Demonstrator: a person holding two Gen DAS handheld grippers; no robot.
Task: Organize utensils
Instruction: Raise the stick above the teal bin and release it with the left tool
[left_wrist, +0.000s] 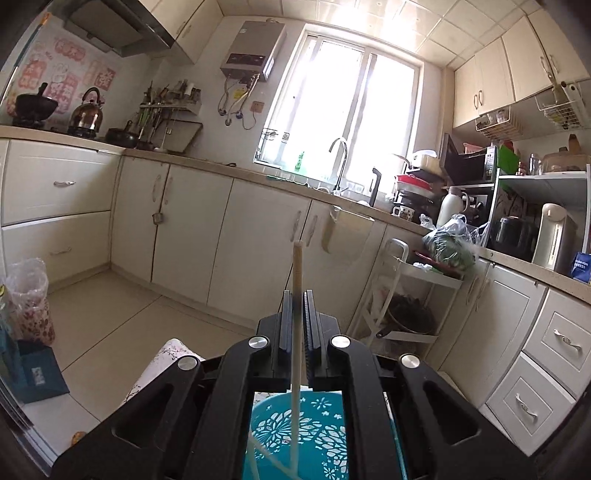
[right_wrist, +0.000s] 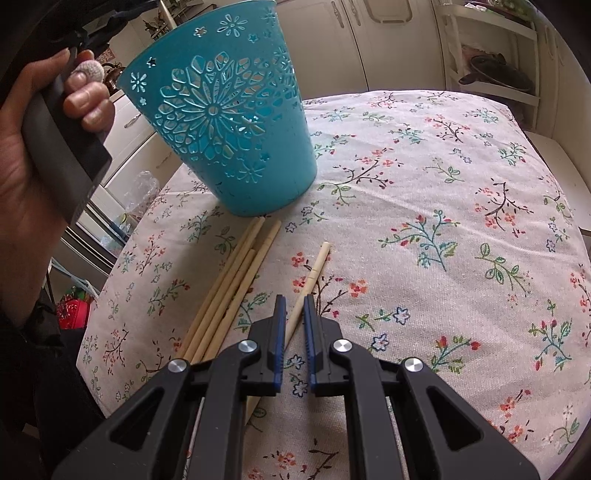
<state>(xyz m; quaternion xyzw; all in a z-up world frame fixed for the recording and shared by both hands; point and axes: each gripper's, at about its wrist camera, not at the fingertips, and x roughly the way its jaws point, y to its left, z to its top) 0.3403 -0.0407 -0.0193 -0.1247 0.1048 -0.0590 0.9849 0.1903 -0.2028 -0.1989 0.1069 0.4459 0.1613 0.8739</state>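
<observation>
Wooden chopsticks (right_wrist: 229, 291) on tablecloth (right_wrist: 424, 221), right view only

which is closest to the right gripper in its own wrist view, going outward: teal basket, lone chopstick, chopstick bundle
1. lone chopstick, lying between the right gripper fingers
2. chopstick bundle, just to its left on the cloth
3. teal basket, beyond both, upper left

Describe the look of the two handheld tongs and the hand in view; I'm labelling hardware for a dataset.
Both tongs are matte black plastic with triangular cut-outs and round silver bolt heads. The left tongs have black ribbed pads; the right tongs have blue-edged ribbed pads. The left hand is bare, gripping a black handle, with a dark sleeve below the wrist.
</observation>
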